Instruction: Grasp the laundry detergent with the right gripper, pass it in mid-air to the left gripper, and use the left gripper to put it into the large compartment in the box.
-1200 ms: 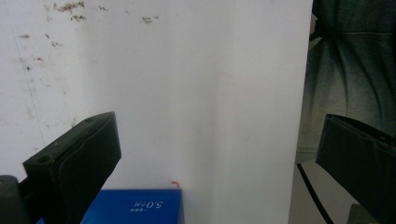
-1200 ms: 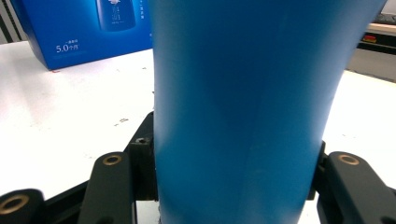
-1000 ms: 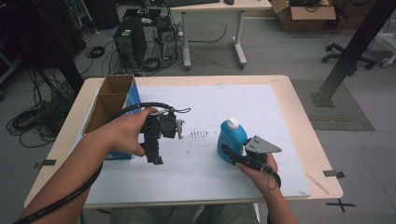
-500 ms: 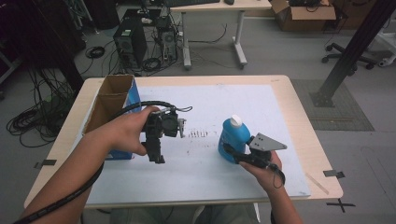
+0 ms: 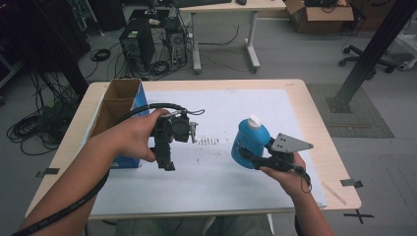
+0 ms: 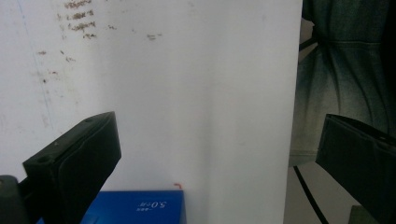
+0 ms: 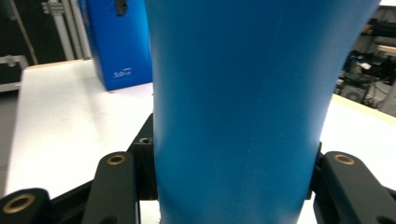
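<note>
A: Bottle (image 5: pixel 250 143), blue with a white cap (image 5: pixel 253 120), is sitting upright in the right gripper (image 5: pixel 252 156), to the right of the open cardboard box (image 5: pixel 119 105) and well apart from it.

B: How is the grip looking?

A: Jaws are pinching the bottle low on its body, one on each side. In the right gripper view the blue wall (image 7: pixel 243 102) is standing straight up between the two black jaws, with the pads pressing its flanks.

B: Progress?

A: Pickup is looking done. I am judging the bottle to be clear of the white sheet (image 5: pixel 221 182), though the gap underneath is hard to read. What is left, as I am reading it, is carrying it leftward to the box and setting it inside.

B: And the other hand?

A: Left gripper (image 5: pixel 164 157) is hanging just beside the box, toward the bottle. Jaws are standing spread with nothing between them; past them the left gripper view is showing bare sheet and the box's blue side (image 6: pixel 140 207).
</note>
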